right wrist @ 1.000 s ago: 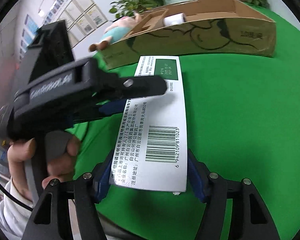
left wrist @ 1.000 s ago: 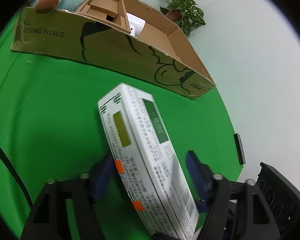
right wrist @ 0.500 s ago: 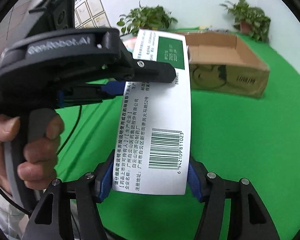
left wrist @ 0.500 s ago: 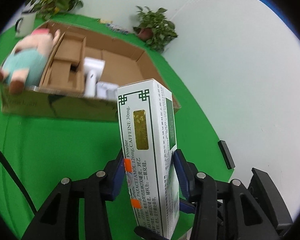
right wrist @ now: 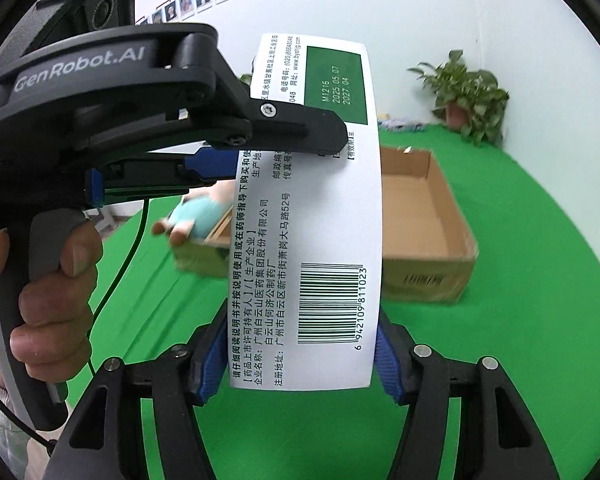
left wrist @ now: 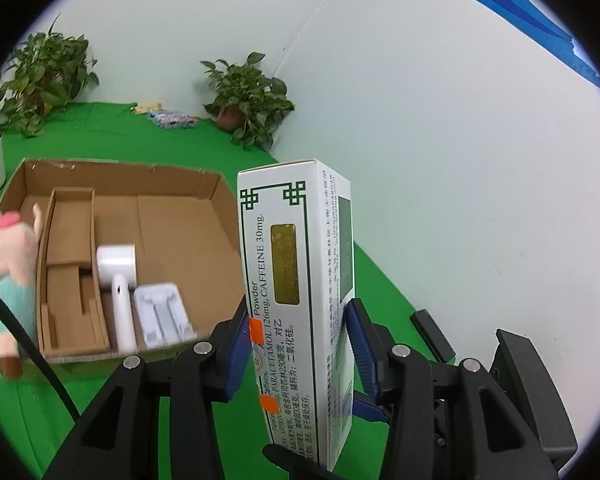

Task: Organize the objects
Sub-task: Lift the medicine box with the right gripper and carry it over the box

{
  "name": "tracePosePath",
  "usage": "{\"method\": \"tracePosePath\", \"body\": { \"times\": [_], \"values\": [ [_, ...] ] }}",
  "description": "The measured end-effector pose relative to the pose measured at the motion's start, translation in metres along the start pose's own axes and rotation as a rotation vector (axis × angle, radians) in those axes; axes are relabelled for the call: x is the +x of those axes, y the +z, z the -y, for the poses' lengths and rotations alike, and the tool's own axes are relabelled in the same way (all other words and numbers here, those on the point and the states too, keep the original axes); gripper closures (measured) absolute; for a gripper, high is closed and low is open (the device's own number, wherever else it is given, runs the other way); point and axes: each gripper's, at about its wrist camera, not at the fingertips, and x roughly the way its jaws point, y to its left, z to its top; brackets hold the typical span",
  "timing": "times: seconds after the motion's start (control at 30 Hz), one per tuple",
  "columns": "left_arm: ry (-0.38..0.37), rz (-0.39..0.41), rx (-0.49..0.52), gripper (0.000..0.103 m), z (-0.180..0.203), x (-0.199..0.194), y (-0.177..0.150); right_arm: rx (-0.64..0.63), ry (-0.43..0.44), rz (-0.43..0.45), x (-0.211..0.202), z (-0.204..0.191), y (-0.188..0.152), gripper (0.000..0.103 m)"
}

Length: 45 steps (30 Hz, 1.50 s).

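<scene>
Box [left wrist: 296,280] grasped by both claws, left [left wrist: 296,344] and right [right wrist: 300,356], each clenched on its sides, sharing the load above tabletop [right wrist: 520,320]; carton [left wrist: 172,216] probably the destination

Bright, even light; fisheye bends the edges, cardboard box [right wrist: 424,232] motion-blurred.
</scene>
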Motion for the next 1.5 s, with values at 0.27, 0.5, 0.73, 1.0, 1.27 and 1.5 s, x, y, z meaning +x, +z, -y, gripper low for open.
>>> {"method": "tracePosePath", "body": {
  "times": [0.27,0.5,0.73,1.0,1.27,1.5],
  "values": [
    [-0.027,0.022,0.025,0.059,0.002,0.018,0.04,-0.017,-0.037,0.033,0.004,0.027,0.05,0.043],
    [-0.031,0.003,0.004,0.059,-0.007,0.052,0.065,-0.005,-0.041,-0.003,0.026,0.046,0.08,0.043],
    [-0.047,-0.029,-0.043,0.059,-0.023,0.082,0.074,-0.002,-0.052,-0.068,0.058,0.059,0.098,0.043],
    [-0.055,-0.065,-0.117,0.06,-0.053,0.109,0.081,0.013,-0.043,-0.162,0.099,0.07,0.103,0.043],
    [-0.051,-0.126,-0.183,0.06,-0.084,0.135,0.082,0.039,-0.025,-0.264,0.143,0.081,0.102,0.043],
    [-0.05,-0.183,-0.225,0.061,-0.103,0.16,0.075,0.053,-0.012,-0.354,0.183,0.09,0.103,0.042]
  ]
}}
